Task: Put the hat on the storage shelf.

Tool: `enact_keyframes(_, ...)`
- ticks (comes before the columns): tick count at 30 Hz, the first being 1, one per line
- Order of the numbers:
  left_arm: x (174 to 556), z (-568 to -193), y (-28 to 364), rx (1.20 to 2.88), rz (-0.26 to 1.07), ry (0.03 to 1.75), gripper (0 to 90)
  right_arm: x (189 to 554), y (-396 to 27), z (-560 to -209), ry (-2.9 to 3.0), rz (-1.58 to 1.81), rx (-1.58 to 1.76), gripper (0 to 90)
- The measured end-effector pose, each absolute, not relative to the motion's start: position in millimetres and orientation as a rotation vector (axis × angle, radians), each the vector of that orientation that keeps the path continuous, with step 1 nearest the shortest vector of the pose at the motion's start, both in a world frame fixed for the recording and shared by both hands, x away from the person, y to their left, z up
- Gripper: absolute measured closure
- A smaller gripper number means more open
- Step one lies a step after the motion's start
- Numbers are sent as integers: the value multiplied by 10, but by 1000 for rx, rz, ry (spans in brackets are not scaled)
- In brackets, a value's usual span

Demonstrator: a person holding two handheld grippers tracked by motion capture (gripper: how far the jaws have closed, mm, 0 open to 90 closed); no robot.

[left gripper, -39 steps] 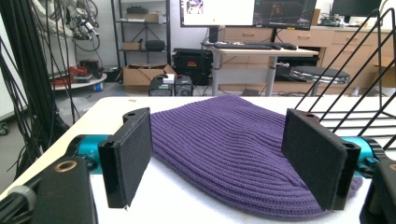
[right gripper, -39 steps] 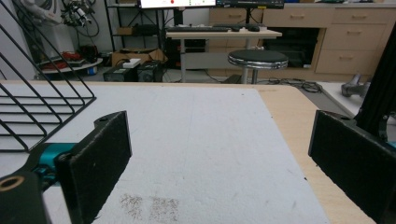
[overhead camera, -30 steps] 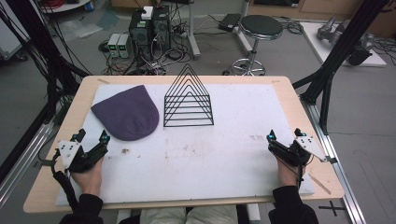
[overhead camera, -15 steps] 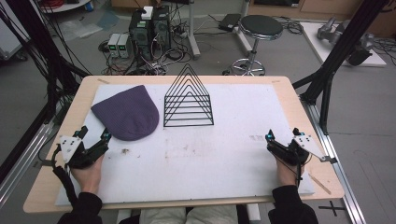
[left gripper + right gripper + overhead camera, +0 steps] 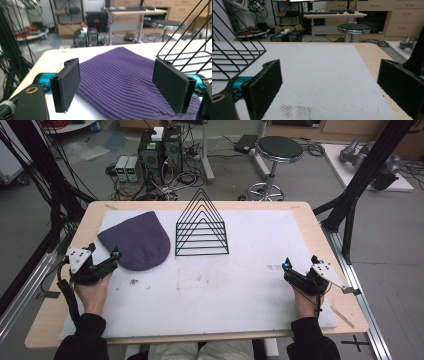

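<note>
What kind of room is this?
Probably a lab or workshop: computer towers with tangled cables on the floor, a round black stool, and wooden desks and drawers behind the table.

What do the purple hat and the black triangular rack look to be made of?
The purple hat looks like soft knitted yarn, wool or acrylic, matte: fine parallel ribs run across it in the left gripper view. The black rack looks like thin metal wire with a dark, slightly glossy coating, judging by its slim rigid rods; whether that is paint or plastic is unclear.
</note>
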State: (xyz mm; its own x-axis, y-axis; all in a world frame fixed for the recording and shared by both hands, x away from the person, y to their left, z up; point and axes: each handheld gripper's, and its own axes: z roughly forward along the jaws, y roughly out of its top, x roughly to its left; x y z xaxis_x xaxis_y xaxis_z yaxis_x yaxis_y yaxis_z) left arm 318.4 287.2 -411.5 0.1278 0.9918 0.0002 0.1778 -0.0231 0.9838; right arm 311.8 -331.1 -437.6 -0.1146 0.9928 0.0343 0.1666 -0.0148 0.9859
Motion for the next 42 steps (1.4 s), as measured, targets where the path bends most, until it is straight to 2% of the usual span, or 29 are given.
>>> enact_keyframes(11,3453,-4037,2897,1534,976,1226,237,3137,-3298,-4381,1422,1238,1292,51)
enact_keyframes(23,3693,-4002,2865,1710,824,1186,244,3148,-3293,-4387,1436,1252,1298,50)
enact_keyframes(33,3737,-4036,2814,1786,781,1115,243,3154,-3287,-4391,1450,1258,1290,51)
enact_keyframes(37,3750,-4063,2808,1809,704,1045,243,3162,-3277,-4397,1479,1276,1285,51)
enact_keyframes(42,3768,-4075,2817,1839,670,1018,243,3165,-3244,-4396,1509,1278,1255,51)
